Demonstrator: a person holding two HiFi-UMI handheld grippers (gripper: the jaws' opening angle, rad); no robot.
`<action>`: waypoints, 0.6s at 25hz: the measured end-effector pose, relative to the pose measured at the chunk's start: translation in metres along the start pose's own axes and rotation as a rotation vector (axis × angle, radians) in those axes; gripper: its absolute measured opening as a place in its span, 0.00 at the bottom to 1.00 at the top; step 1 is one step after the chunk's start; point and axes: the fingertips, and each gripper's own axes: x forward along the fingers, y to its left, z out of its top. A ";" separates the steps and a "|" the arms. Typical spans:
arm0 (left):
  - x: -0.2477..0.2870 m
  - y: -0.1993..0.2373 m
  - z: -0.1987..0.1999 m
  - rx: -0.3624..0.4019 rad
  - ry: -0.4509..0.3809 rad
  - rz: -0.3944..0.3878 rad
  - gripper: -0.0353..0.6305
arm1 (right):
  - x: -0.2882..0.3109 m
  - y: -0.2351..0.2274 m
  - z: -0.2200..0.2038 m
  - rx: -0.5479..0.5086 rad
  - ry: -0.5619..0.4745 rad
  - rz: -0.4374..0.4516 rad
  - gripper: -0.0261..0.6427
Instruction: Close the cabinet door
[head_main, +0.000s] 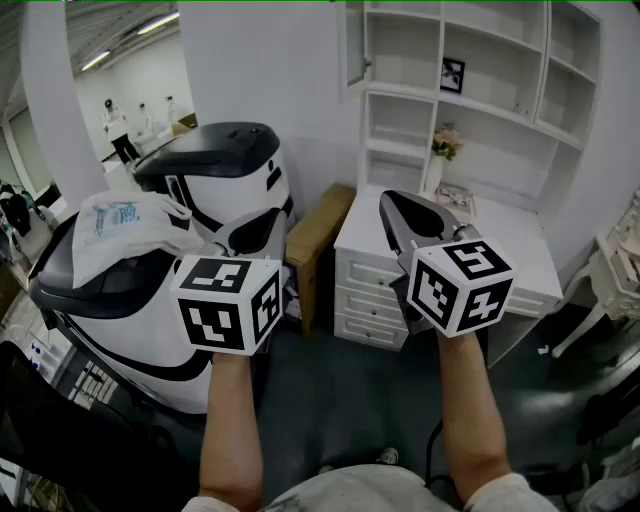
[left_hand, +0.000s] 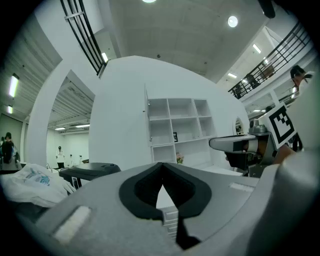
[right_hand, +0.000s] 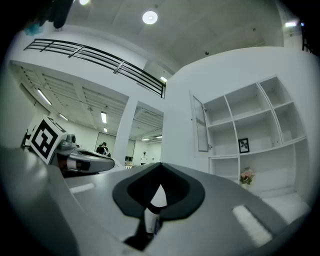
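Shelving (head_main: 480, 70) is white, boxy; framed cabinet door (head_main: 354, 45) stands open.

The room is bright and white. In the head view, long lamps (head_main: 160, 22) glow at the upper left, and the floor (head_main: 330, 400) at the bottom is dark. That picture bends at its edges, so the shelves (head_main: 480, 70) at the upper right lean over.

Both gripper views are round pictures with black corners. A round ceiling light (right_hand: 150, 17) shines at the top of the right gripper view and makes a white glare spot. The left gripper (left_hand: 163, 163) and the right gripper (right_hand: 161, 164) fill the bottom of their views, grey and blurry. The far walls and shelves look sharper. Shadows are soft everywhere.
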 end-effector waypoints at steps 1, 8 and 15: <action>-0.001 0.001 0.000 0.000 0.001 -0.002 0.05 | 0.001 0.003 -0.001 -0.005 0.004 0.002 0.04; 0.001 0.006 -0.007 -0.003 0.008 -0.019 0.05 | 0.013 0.019 -0.003 -0.025 0.013 0.010 0.06; 0.004 0.014 -0.012 -0.001 0.015 -0.026 0.05 | 0.026 0.025 0.000 -0.029 0.000 0.008 0.10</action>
